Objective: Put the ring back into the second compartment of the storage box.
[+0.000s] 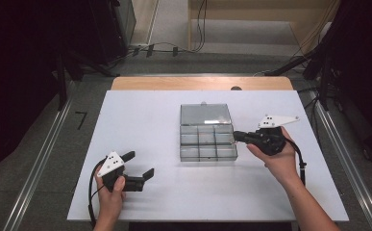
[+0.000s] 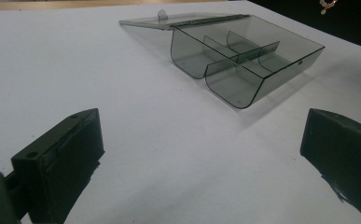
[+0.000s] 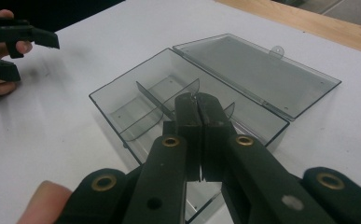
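Observation:
A smoky clear plastic compartment box (image 1: pixel 207 158) lies open in the middle of the white table, its lid (image 1: pixel 206 114) flat behind it. Dividers split it into several empty cells. My right gripper (image 1: pixel 236 135) is shut, with its tips over the box's right end. In the right gripper view its closed jaws (image 3: pixel 197 105) hang just above the box (image 3: pixel 122 112), near a divider. My left gripper (image 1: pixel 139 164) rests open at the front left, well away from the box. The left gripper view has its jaws (image 2: pixel 201 154) spread wide over bare table, with the box (image 2: pixel 243 93) beyond them.
The white tabletop (image 1: pixel 140 120) ends in a wooden strip (image 1: pixel 174 83) at the back. Metal rails (image 1: pixel 44 154) run along the floor on both sides, and cables (image 1: pixel 174 48) lie behind the table. The left gripper (image 3: pixel 31 58) and a hand appear at far left in the right gripper view.

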`<state>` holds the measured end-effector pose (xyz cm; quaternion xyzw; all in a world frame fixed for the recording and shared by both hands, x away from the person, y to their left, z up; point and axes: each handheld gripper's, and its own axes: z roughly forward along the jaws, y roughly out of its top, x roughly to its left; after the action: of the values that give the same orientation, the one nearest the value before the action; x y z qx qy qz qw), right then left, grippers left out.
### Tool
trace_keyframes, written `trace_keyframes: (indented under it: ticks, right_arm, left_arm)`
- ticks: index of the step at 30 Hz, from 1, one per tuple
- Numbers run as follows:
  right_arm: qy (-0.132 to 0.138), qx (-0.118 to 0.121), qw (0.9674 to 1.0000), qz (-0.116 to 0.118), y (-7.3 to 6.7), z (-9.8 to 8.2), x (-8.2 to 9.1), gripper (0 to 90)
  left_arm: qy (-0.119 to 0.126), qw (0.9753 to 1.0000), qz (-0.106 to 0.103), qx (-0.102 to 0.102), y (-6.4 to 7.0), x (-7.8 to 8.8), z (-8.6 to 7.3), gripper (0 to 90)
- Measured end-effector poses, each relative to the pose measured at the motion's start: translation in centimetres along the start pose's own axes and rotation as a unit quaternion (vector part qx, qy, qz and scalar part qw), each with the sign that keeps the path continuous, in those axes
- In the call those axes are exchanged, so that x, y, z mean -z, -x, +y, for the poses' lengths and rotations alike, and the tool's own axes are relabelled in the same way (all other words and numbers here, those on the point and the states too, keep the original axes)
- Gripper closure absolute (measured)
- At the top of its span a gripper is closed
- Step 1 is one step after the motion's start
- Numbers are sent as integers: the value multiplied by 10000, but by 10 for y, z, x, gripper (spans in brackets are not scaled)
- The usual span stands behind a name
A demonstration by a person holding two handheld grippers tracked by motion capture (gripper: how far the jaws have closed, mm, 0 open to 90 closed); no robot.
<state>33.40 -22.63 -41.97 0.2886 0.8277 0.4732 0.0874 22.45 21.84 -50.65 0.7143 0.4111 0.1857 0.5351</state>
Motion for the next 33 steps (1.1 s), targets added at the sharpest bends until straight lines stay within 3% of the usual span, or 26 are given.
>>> trace_keyframes:
  ticks: [33]
  right_arm:
    - [-12,0,10000,25,-2,10,-32,868]
  left_arm:
    - [-45,10000,-4,-69,1,-1,0,0]
